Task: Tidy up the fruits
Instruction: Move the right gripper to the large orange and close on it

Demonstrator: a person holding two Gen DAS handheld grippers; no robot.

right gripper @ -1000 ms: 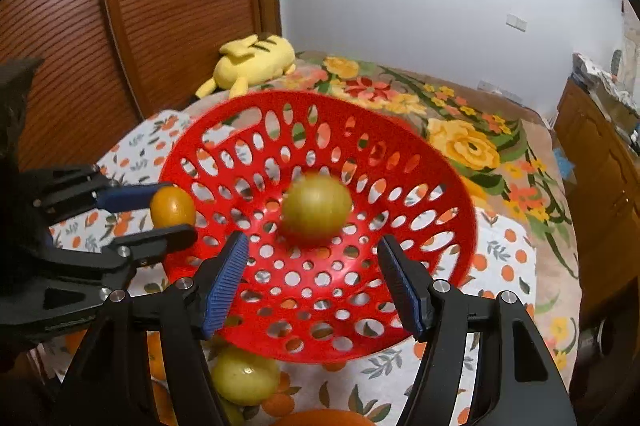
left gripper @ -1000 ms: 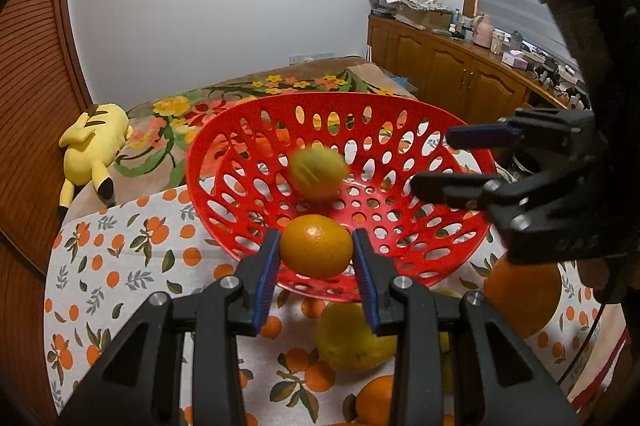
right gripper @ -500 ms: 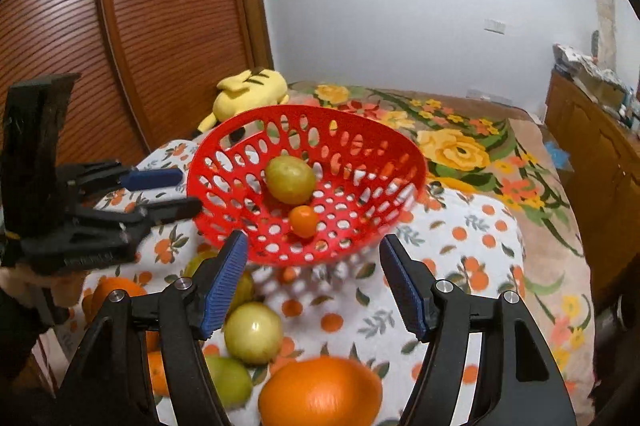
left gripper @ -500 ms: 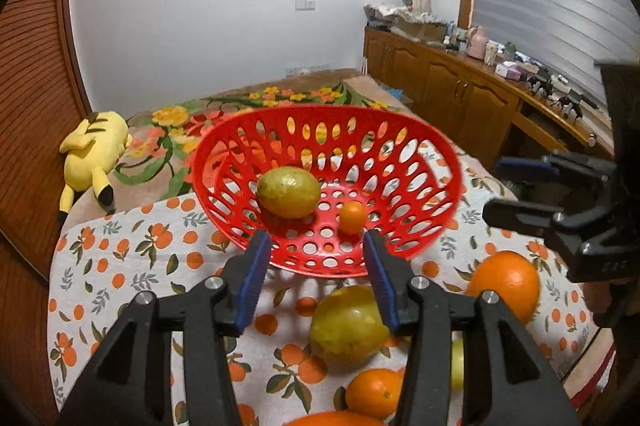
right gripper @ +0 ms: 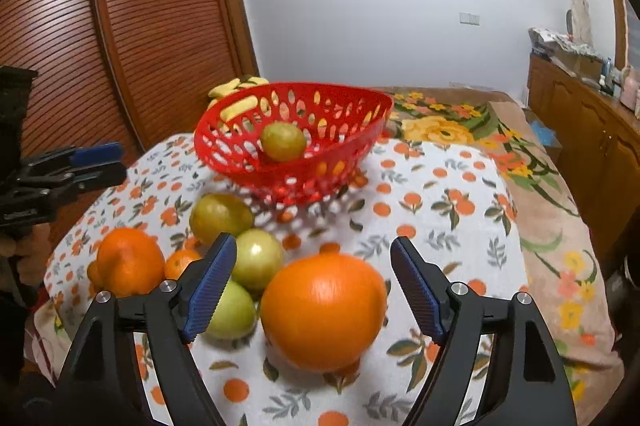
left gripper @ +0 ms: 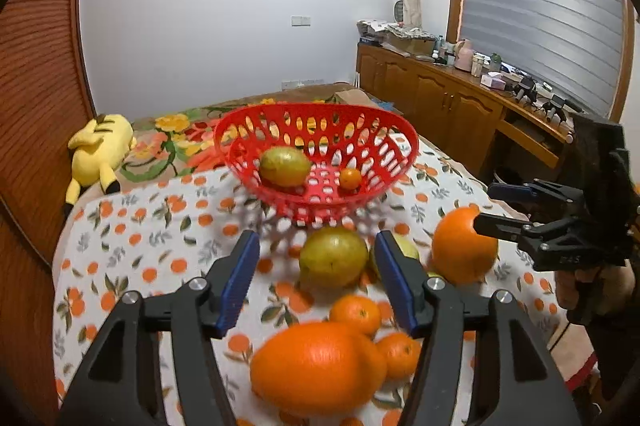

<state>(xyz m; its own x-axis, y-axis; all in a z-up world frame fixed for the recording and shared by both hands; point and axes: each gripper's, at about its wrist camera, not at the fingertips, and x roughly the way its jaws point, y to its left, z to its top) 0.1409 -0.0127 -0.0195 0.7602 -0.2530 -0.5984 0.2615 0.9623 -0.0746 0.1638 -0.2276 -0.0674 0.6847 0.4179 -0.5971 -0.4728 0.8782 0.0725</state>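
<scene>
A red perforated basket [left gripper: 400, 146] [right gripper: 360, 130] stands on the patterned cloth and holds a green-yellow fruit [left gripper: 285, 166] [right gripper: 283, 141] and a small tangerine [left gripper: 350, 178]. My left gripper [left gripper: 318, 278] is open and empty, above a green-yellow fruit [left gripper: 333, 257] on the cloth; a large orange [left gripper: 316, 366] and small tangerines [left gripper: 355, 313] lie nearer. My right gripper [right gripper: 312, 290] is open and empty, with a large orange [right gripper: 324, 310] between its fingers' line. Green fruits [right gripper: 258, 259] and another orange [right gripper: 130, 262] lie to its left.
A yellow plush toy [left gripper: 100, 150] lies on the floral bed cover behind the table. A wooden sideboard [left gripper: 460, 106] with clutter runs along the right wall. A slatted wooden door [right gripper: 120, 26] is to the left.
Both grippers have pulled back from the basket toward the loose fruit. The left gripper let the small tangerine go into the basket, and the basket now sits level.
</scene>
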